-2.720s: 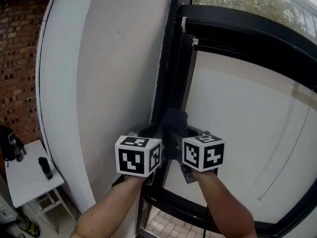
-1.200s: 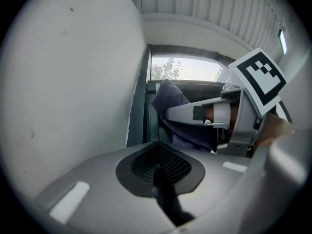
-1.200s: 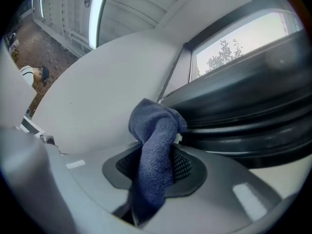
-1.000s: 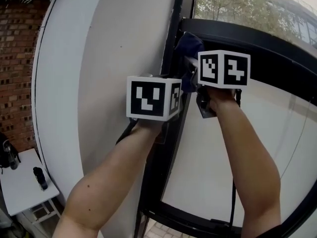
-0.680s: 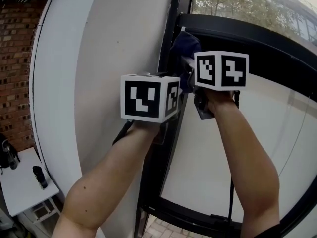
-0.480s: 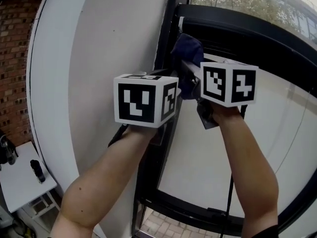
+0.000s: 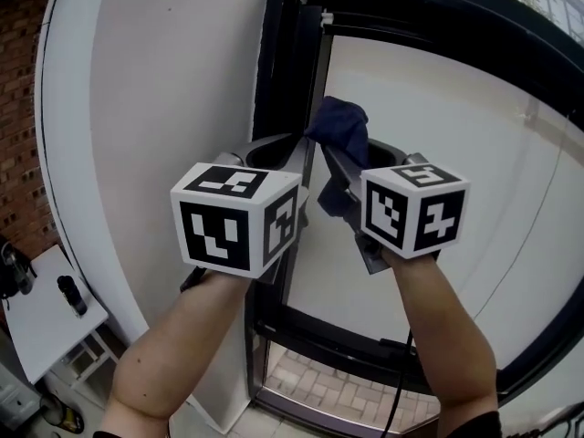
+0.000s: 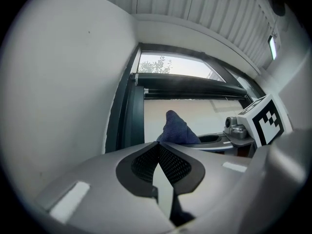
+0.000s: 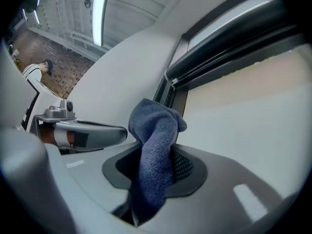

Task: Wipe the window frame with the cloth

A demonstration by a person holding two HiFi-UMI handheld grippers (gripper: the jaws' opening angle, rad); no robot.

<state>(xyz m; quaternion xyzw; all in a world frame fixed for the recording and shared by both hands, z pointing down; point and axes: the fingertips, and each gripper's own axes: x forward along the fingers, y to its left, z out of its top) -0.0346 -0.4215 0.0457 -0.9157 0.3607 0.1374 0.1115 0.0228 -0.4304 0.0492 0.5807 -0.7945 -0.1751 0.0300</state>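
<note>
Found the right gripper (image 9: 156, 157) shut down on the cloth (image 9: 155, 130), jaws parted only by the thickness of the fabric. Noted a dark blue towelling cloth, bunched, standing up out of the jaws toward 12 o'clock and trailing below them toward 6 o'clock. Located the cloth, in the head view, just above centre, at 11 o'clock from the right gripper's marker cube (image 7: 415, 210) and just beside the dark upright of the window frame (image 7: 274, 89). Could not confirm contact between cloth and frame. Traced that upright from 12 o'clock down to 6 o'clock, with a dark top bar (image 7: 438, 12) branching off toward 2 o'clock. Recorded a pale pane (image 7: 456, 117) at 3 o'clock of the upright and a white wall (image 7: 155, 89) at 9 o'clock of it.

Found the left gripper (image 8: 158, 147) with jaws together at the tips, nothing held between them. Placed it at 9 o'clock of the right gripper, close alongside, tips near the cloth and in front of the frame upright. Observed both forearms (image 7: 173, 354) entering from 6 o'clock.

Logged, at 8 o'clock in the head view, a white table (image 7: 36, 327) carrying a small dark bottle (image 7: 68, 295). Logged a brick wall (image 7: 14, 153) at 9 o'clock, and brick paving (image 7: 319, 386) at 6 o'clock beneath the frame's lower bar.
</note>
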